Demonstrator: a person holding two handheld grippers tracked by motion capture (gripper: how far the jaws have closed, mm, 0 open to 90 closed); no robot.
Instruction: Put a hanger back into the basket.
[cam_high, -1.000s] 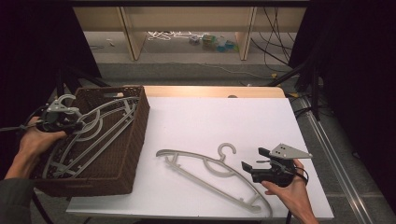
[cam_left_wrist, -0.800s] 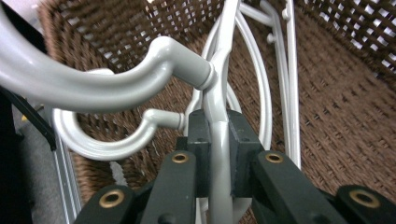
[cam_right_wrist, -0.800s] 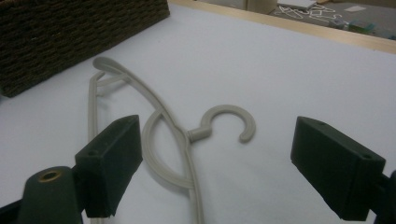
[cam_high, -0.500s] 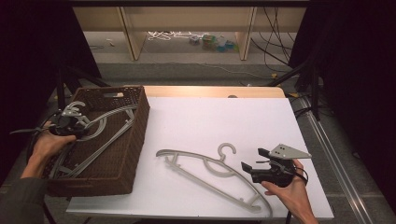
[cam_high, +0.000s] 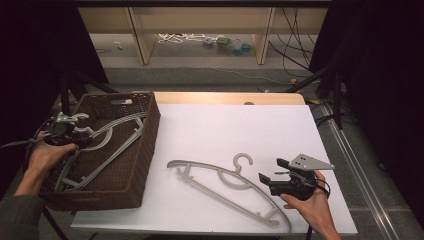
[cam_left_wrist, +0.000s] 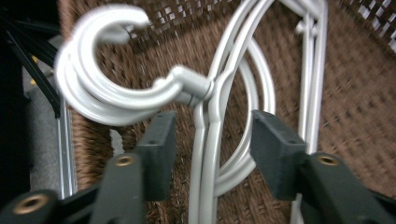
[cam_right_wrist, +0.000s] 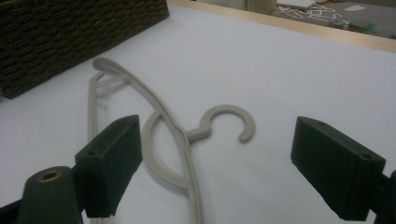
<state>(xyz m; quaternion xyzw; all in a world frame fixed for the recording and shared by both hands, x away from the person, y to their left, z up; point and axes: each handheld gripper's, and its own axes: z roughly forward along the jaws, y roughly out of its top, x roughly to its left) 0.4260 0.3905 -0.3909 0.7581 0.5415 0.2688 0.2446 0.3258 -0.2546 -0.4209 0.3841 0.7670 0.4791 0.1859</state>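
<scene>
Here the left claw gapes astride stacked hangers in the basket; right claw open; no legible writing.

From above, the left gripper covers the hooks of the hangers in the basket, and their count is unclear. The clutter on the floor beyond the tabletop is too small to identify. The left gripper view is blurred.

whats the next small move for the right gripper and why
Probably ease the right gripper forward and down toward the neck of the hanger lying on the white table. Its jaws stand wide open and short of that neck, just below the hook, gripping nothing.
</scene>
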